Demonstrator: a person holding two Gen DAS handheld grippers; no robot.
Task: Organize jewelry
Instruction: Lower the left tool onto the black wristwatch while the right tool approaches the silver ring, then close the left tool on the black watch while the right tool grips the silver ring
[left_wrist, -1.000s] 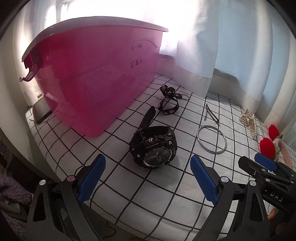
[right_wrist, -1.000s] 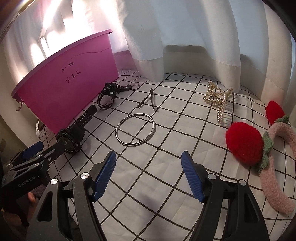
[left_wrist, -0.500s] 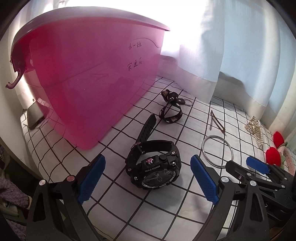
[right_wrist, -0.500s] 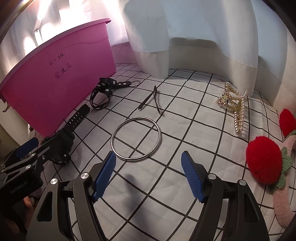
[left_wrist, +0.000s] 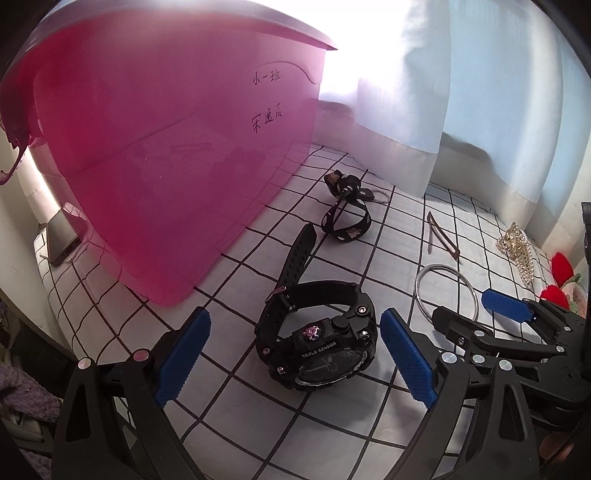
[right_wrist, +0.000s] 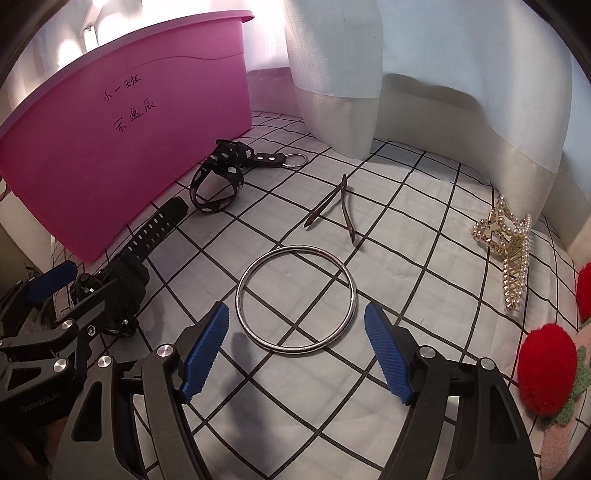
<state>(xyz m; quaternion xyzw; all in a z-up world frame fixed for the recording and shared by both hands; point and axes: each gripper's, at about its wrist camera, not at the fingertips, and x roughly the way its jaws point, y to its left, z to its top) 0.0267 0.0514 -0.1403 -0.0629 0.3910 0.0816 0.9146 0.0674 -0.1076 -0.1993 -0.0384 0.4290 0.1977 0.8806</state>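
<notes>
A black wristwatch (left_wrist: 320, 338) lies on the checked cloth between the open fingers of my left gripper (left_wrist: 295, 360); it also shows in the right wrist view (right_wrist: 122, 284). A silver bangle (right_wrist: 295, 299) lies just ahead of my open right gripper (right_wrist: 295, 350), and shows in the left wrist view (left_wrist: 447, 291). A pink bin (left_wrist: 166, 155) with handwritten characters stands at the left, also in the right wrist view (right_wrist: 122, 140). A black patterned strap (right_wrist: 218, 181), a thin hair clip (right_wrist: 340, 206) and a pearl claw clip (right_wrist: 506, 243) lie further back.
A red pom-pom headband (right_wrist: 546, 373) lies at the right. White curtains (right_wrist: 406, 74) hang behind the bed. A dark tablet-like device (left_wrist: 61, 236) rests left of the bin near the cloth's edge. My right gripper's fingers (left_wrist: 506, 310) show beside the bangle in the left wrist view.
Both grippers have moved forward and lower: the left now brackets the watch, and the right has closed in on the bangle. Both stay open.
</notes>
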